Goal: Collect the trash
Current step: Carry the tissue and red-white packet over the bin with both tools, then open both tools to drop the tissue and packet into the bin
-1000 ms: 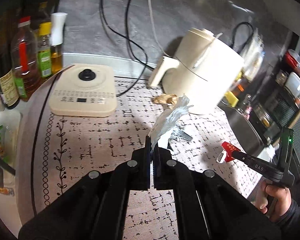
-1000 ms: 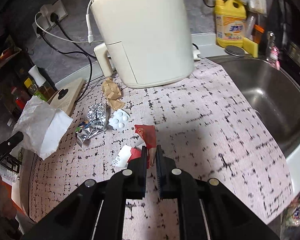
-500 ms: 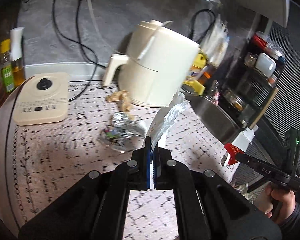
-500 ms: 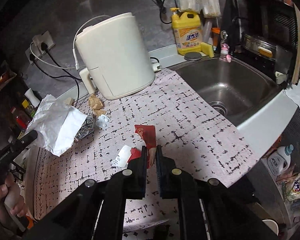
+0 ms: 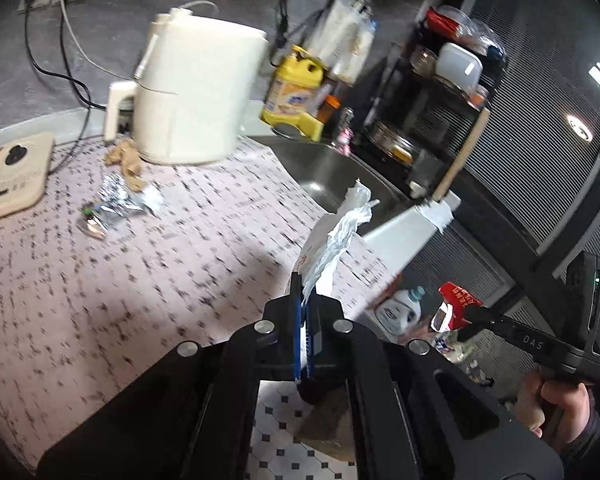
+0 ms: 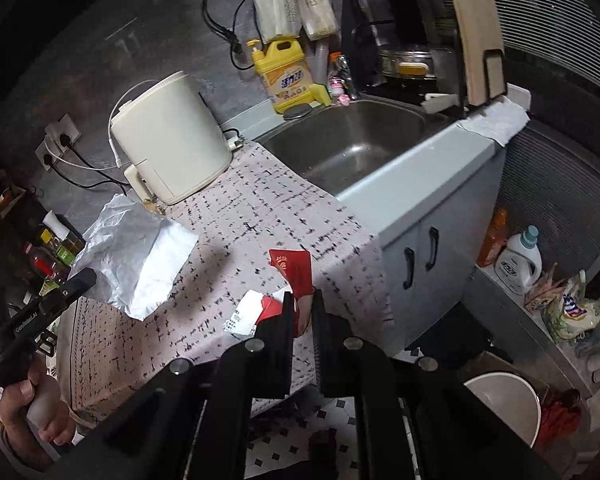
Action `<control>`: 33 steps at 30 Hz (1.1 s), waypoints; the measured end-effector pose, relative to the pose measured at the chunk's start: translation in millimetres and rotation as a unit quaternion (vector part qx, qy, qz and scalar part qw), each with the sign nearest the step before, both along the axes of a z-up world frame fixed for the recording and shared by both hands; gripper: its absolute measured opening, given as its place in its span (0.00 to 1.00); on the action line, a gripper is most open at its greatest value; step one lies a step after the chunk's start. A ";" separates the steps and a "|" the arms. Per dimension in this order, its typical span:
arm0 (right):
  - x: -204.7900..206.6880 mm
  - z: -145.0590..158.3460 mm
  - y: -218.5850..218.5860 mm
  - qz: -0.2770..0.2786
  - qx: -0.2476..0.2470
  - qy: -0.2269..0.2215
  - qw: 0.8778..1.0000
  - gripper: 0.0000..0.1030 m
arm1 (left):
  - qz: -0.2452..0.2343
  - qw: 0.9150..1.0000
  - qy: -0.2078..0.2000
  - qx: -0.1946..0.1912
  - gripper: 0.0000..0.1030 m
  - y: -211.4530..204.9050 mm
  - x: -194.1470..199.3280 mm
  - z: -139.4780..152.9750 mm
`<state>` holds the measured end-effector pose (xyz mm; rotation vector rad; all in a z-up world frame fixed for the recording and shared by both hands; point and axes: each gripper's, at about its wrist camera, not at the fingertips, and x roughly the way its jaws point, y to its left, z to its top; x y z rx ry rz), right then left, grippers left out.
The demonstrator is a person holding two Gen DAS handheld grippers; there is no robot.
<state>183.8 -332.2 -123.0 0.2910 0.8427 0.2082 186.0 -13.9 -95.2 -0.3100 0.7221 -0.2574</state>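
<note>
My left gripper (image 5: 306, 300) is shut on a crumpled white plastic wrapper (image 5: 334, 236) and holds it in the air past the counter's front edge. The wrapper also shows in the right wrist view (image 6: 136, 256). My right gripper (image 6: 302, 304) is shut on a red and white torn packet (image 6: 294, 276), also lifted off the counter; it shows in the left wrist view (image 5: 454, 304). Foil scraps (image 5: 112, 208) and brown crumpled paper (image 5: 126, 160) lie on the patterned counter mat (image 5: 120, 288) by the cream appliance (image 5: 192, 92).
A steel sink (image 6: 348, 144) lies right of the mat, with a yellow detergent jug (image 6: 286, 76) behind it. A white bucket (image 6: 504, 404) stands on the floor below the cabinet (image 6: 432, 248). Bottles and bags (image 6: 520, 260) sit on the floor at right.
Both grippers have pulled back and up from the counter, still holding their trash. The views have swung right toward the sink, the cabinet and the floor.
</note>
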 end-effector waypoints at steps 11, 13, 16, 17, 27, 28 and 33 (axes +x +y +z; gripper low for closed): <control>-65.8 -29.0 -87.9 -0.067 -0.013 0.036 0.997 0.09 | -0.074 0.997 0.026 -0.004 0.03 -94.1 -35.7 -21.5; -76.2 -36.1 -103.0 -0.084 -0.018 0.044 0.995 0.09 | -0.089 0.995 0.033 -0.004 0.03 -109.9 -38.8 -27.4; -92.8 -50.7 -129.2 -0.120 -0.024 0.065 0.990 0.11 | -0.112 0.993 0.040 -0.002 0.03 -132.5 -44.0 -36.0; -98.1 -56.8 -138.2 -0.136 -0.031 0.074 0.988 0.12 | -0.120 0.992 0.043 -0.002 0.03 -139.7 -45.7 -39.0; -140.9 -82.7 -194.6 -0.226 -0.044 0.105 0.968 0.56 | -0.187 0.979 0.076 0.003 0.03 -195.9 -52.4 -66.5; -144.6 -82.4 -197.6 -0.229 -0.044 0.105 0.967 0.56 | -0.194 0.978 0.077 0.003 0.03 -201.9 -52.8 -67.7; -166.8 -78.5 -212.7 -0.250 -0.041 0.105 0.962 0.58 | -0.240 0.967 0.085 -0.001 0.03 -241.9 -54.4 -78.1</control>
